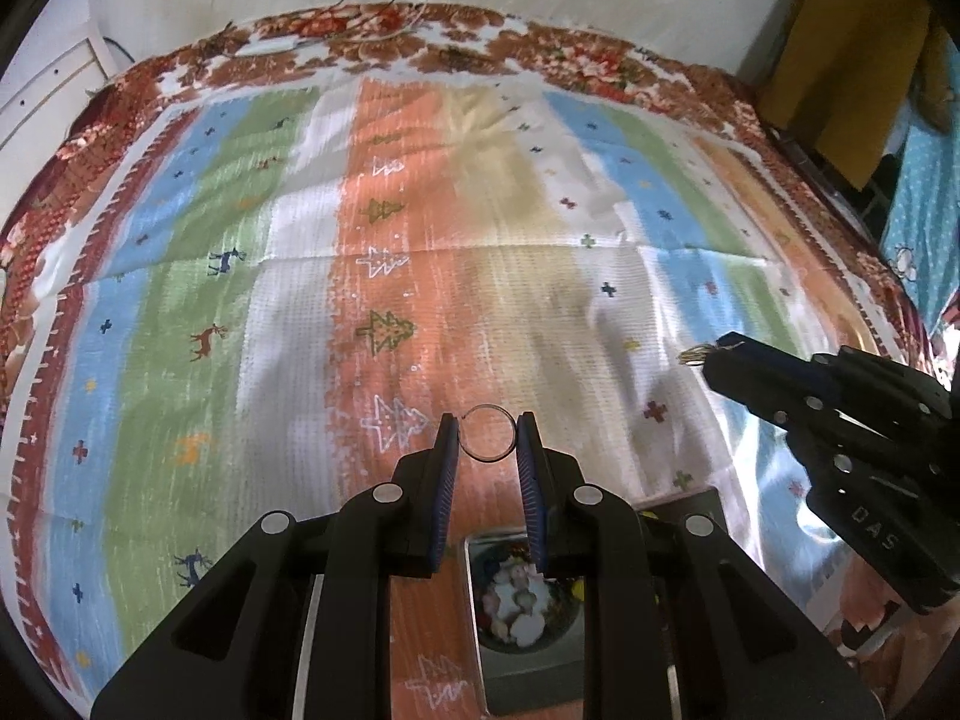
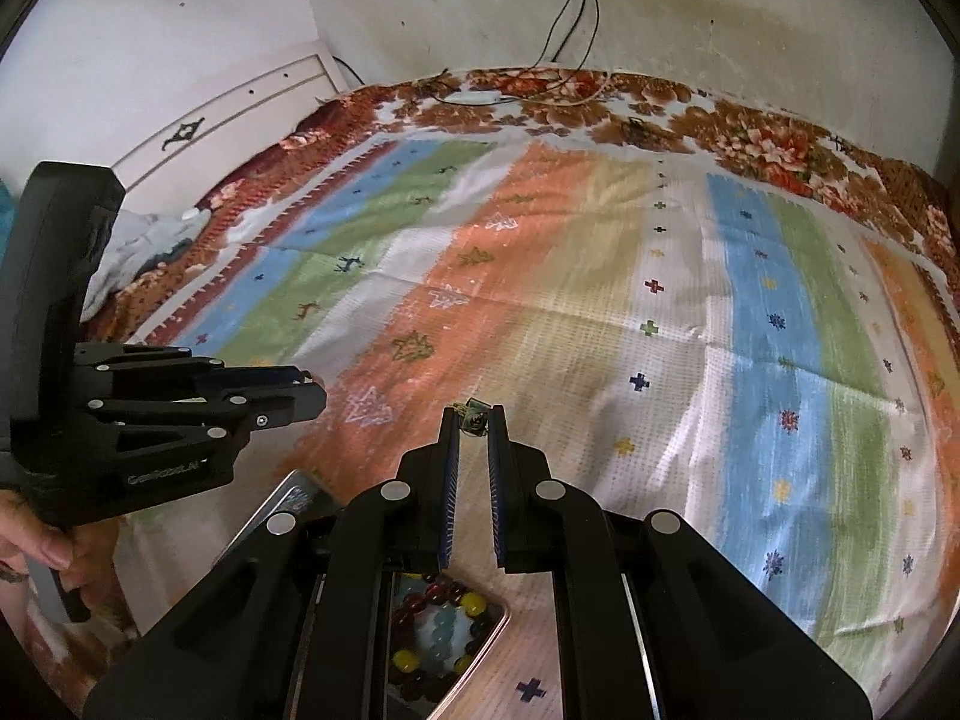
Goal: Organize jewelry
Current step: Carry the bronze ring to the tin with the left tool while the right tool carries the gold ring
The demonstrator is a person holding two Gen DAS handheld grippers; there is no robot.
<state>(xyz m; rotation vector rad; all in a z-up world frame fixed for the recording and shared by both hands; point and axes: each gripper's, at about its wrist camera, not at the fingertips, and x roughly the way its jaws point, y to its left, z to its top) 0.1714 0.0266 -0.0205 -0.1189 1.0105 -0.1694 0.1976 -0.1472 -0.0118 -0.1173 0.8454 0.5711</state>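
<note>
While both grippers hang over the bed, each one has a bit of jewelry pinched at its tips. The left gripper (image 1: 488,433) is clamped on a thin silver ring (image 1: 488,434), which stands up between the two blue pads so you can look right through it. The right gripper (image 2: 474,420) is squeezed almost all the way together on a small earring (image 2: 473,418), a little gold piece with a green bit in it. Seen from the left wrist, the right gripper (image 1: 717,354) comes in from the right side, and a small gold loop sticks out past its tip. Seen from the right wrist, the left gripper (image 2: 312,387) comes in from the left, and a hand (image 2: 42,546) holds its black handle. Under both grippers lies a striped blanket (image 1: 420,240) with bands of blue, green, white and orange, and tiny trees, deer and crosses on it. Below the left gripper sits a tray (image 1: 522,648) with a silver rim, and pale, round pieces lie inside it. Below the right gripper sits another tray (image 2: 480,630) with a gold rim, full of dark red, yellow and light blue beads (image 2: 432,618). At the far end of the bed, thin cables (image 2: 570,12) run down a white wall (image 2: 180,12).
</note>
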